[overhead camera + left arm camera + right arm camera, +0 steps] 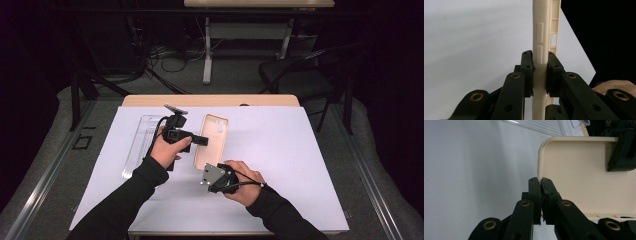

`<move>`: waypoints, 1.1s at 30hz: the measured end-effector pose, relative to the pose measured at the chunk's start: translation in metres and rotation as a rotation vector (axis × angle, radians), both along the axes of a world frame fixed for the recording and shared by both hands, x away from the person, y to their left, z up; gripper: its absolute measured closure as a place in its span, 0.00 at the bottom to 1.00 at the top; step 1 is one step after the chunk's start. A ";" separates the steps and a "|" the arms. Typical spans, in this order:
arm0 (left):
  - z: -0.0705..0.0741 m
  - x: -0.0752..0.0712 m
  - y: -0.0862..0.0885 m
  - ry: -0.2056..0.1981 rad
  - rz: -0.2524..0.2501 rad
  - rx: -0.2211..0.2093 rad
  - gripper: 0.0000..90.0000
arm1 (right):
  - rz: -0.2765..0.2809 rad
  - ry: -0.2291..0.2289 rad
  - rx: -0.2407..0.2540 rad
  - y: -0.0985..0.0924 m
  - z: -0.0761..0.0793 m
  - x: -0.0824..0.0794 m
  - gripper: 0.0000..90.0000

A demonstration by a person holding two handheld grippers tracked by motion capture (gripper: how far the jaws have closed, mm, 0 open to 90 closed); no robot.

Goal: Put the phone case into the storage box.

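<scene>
A cream phone case (210,141) lay open side up on the white sheet (280,165) covering the counter (210,100), near the middle of the sheet and slightly left of centre. The left hand-held gripper (201,139) reached in from the case's left side and was clamped on its left long wall; in the left gripper view the pads (527,72) pressed on both faces of that wall, just below two raised side buttons, with the case (540,37) seen edge-on and running upward out of the picture. The jaws stood narrow, separated by the wall's thickness alone. The right hand-held gripper (208,171) sat at the case's near end, held by the person's right hand (245,182). In the right gripper view its jaws were nearly together, pinching the thin rim of the case (584,180) close to a rounded corner; the cream interior spread to the right of the jaws, and the tip of the other gripper (621,152) was seen at the upper right, on the far wall. The person's left hand (169,150) gripped the body of the left tool. A clear plastic tray (141,142) lay flat on the sheet to the left of the case, beside the left hand, apart from the case. Both forearms, in dark sleeves, entered from the near edge of the counter.
</scene>
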State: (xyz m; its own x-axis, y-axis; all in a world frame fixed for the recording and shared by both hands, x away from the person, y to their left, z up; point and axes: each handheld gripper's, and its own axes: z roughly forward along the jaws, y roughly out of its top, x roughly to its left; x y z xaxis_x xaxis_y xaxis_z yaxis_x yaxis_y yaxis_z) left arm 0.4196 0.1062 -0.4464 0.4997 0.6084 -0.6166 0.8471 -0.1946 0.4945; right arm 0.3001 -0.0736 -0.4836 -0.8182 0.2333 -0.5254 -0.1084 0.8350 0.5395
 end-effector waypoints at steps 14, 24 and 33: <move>-0.001 0.001 0.001 0.023 0.005 -0.012 0.89 | -0.005 0.003 0.000 0.000 0.000 -0.001 0.98; -0.001 0.001 0.001 0.033 0.006 -0.016 0.90 | -0.005 0.009 0.003 -0.001 0.000 -0.001 0.98; -0.001 0.000 0.001 0.034 -0.001 -0.016 0.90 | -0.007 0.024 -0.005 -0.001 0.000 0.000 0.97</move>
